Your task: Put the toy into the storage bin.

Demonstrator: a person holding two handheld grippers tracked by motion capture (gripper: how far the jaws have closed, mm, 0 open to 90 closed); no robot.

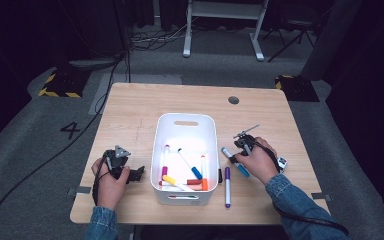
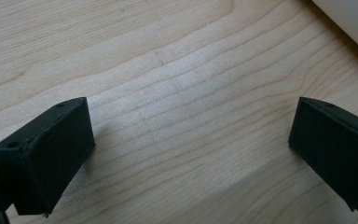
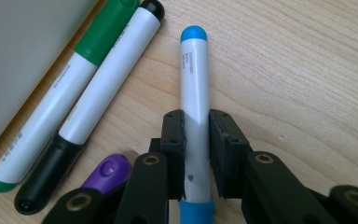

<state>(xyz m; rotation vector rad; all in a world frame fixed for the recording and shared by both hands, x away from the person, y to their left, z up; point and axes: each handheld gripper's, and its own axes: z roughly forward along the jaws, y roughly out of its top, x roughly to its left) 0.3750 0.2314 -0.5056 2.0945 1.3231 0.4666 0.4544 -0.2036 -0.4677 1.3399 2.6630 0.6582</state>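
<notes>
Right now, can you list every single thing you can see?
table: one, light wood, middle of a grey floor.
bin: one, white, centre of the table.
markers in the bin: several, mixed cap colours, lying loose; exact count unclear.
blue marker: one, white with blue ends, on the table right of the bin.
green marker: one, against the bin wall.
black marker: one, beside the green one.
purple marker: one, right of the bin.
left gripper: black, open over bare table.
right gripper: black, shut on the blue marker.
</notes>
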